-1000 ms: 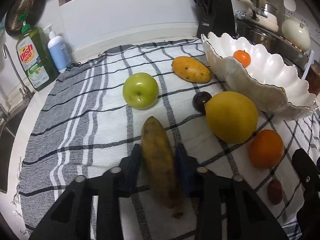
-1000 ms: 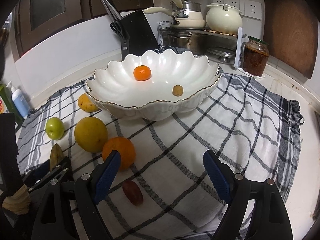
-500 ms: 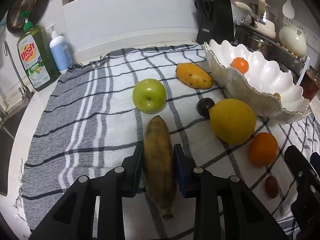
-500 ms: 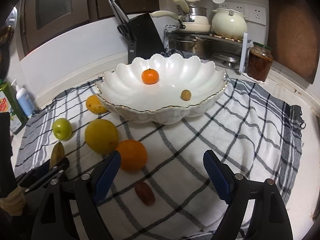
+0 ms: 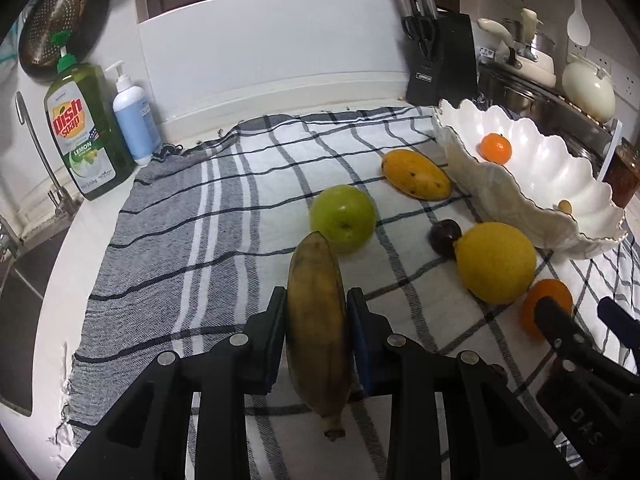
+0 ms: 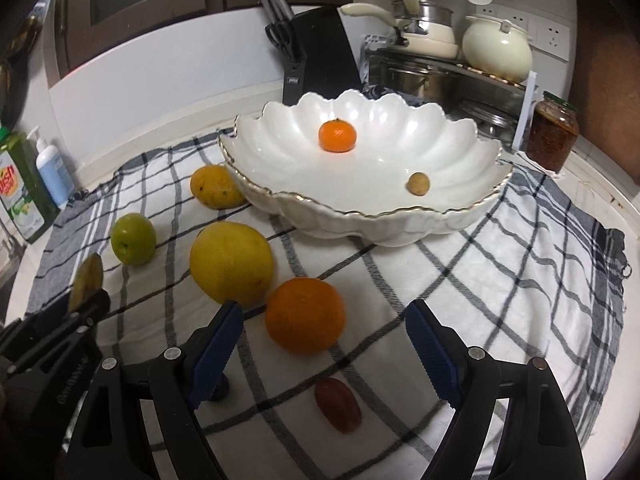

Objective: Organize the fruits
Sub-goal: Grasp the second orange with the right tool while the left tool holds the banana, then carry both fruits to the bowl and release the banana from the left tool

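With two small fruits in the bowl (image 6: 460, 216) at 12 o'clock, the left gripper (image 5: 318, 320) pinches a banana (image 5: 316, 320), the right gripper (image 6: 324, 356) gapes empty, and six fruits wait.

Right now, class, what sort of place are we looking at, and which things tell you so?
Most likely a home kitchen counter: a knife block, pots on a rack and a dish soap bottle near a tap.

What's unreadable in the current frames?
- Banana, left wrist view: the shut left gripper covers its flanks; whether it has left the cloth is unclear.
- Dark fruit, left wrist view: partly behind the yellow citrus; type unclear.
- Orange, left wrist view: partly blocked by the right gripper.
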A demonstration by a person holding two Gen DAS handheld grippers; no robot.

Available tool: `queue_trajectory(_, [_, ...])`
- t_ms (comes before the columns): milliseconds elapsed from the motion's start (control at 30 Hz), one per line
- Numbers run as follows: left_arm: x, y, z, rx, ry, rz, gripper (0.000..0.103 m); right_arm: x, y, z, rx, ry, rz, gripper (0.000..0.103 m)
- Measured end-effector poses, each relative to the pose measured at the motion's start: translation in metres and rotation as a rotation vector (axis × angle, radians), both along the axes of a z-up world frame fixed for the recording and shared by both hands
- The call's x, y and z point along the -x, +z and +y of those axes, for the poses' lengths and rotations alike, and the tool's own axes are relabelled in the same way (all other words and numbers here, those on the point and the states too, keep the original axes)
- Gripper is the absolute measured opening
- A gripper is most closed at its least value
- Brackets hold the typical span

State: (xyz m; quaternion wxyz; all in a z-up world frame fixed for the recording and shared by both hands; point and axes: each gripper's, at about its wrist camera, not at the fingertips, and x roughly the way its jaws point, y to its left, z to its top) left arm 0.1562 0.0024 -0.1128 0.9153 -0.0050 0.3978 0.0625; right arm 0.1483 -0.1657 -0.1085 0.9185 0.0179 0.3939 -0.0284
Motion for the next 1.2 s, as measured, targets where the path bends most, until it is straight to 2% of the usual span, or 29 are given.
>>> queue_trajectory(100, [-0.003, -0.003, 0.005, 0.007, 0.001, 0.007, 0.03, -0.006, -0.006, 0.005, 0.014, 0.007, 0.019, 0.077])
queue_trajectory(167, [-0.005, -0.005, 0.007, 0.014, 0.002, 0.012, 0.03, -0.011, -0.01, 0.008, 0.023, 0.018, 0.037, 0.067])
queue_trajectory(233, [-0.006, -0.006, 0.009, 0.02, 0.0, 0.015, 0.03, -0.014, -0.014, 0.01, 0.024, 0.023, 0.058, 0.062])
queue_trajectory(300, [-0.006, -0.006, 0.01, 0.024, -0.002, 0.016, 0.03, -0.017, -0.019, 0.01, 0.018, 0.026, 0.077, 0.05])
queue_trajectory(333, [-0.006, -0.006, 0.01, 0.025, -0.003, 0.015, 0.03, -0.018, -0.02, 0.01, 0.016, 0.028, 0.084, 0.047])
queue_trajectory(733, [0.0, 0.009, 0.007, 0.032, -0.022, -0.016, 0.03, -0.007, -0.004, 0.009, 0.012, 0.026, 0.046, 0.046])
queue_trajectory(1200, [-0.009, 0.073, -0.033, 0.037, -0.16, -0.114, 0.03, 0.006, 0.055, -0.027, -0.024, -0.037, -0.081, 0.046])
